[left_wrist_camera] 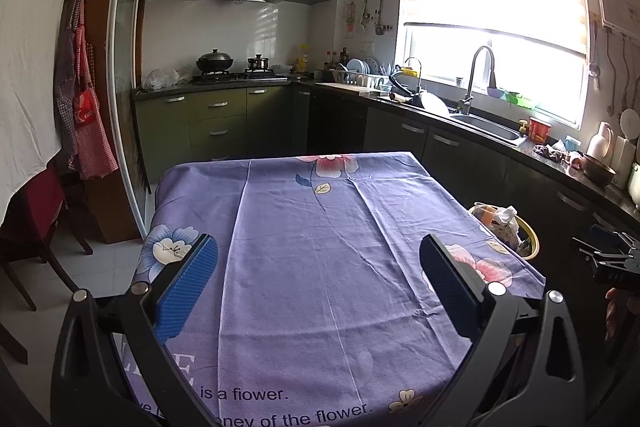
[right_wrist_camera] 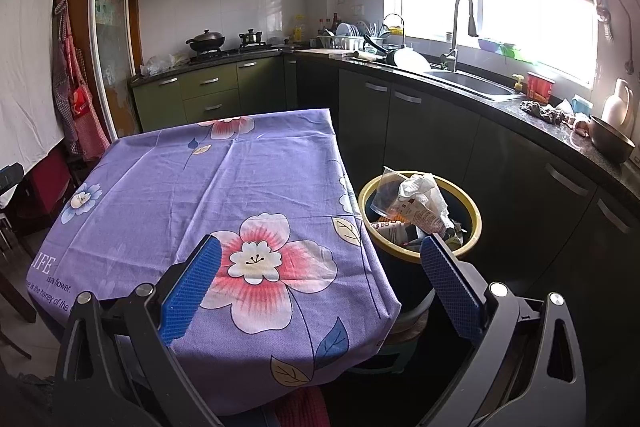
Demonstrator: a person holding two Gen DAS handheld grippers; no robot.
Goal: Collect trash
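Purple cloth (left_wrist_camera: 320, 247) with big flowers covers the table in the left wrist view. The left gripper (left_wrist_camera: 319, 259) hangs over the cloth with its two blue pads (left_wrist_camera: 188, 283) far apart and nothing between them. Past the right edge of the table, a yellow-rimmed bin (left_wrist_camera: 528, 239) peeks out, with crumpled trash (left_wrist_camera: 502, 217) piled in it. At the far right edge, part of the other gripper shows, and a bit of a hand (left_wrist_camera: 614, 307) under it. Behind the table is a kitchen with green cupboards (left_wrist_camera: 216, 115), a sink (left_wrist_camera: 490, 127) and a bright window (left_wrist_camera: 492, 23).

From the right wrist view, the right gripper (right_wrist_camera: 320, 259) is over the near right corner of the table. Its blue pads (right_wrist_camera: 192, 283) are wide apart too, and they hold nothing. The bin (right_wrist_camera: 474, 211) stands on the floor just beside the table, on its right side. White paper, a clear bag and printed wrappers (right_wrist_camera: 420, 203) fill the bin up to the rim. A dark counter (right_wrist_camera: 560, 139) runs along behind the bin.
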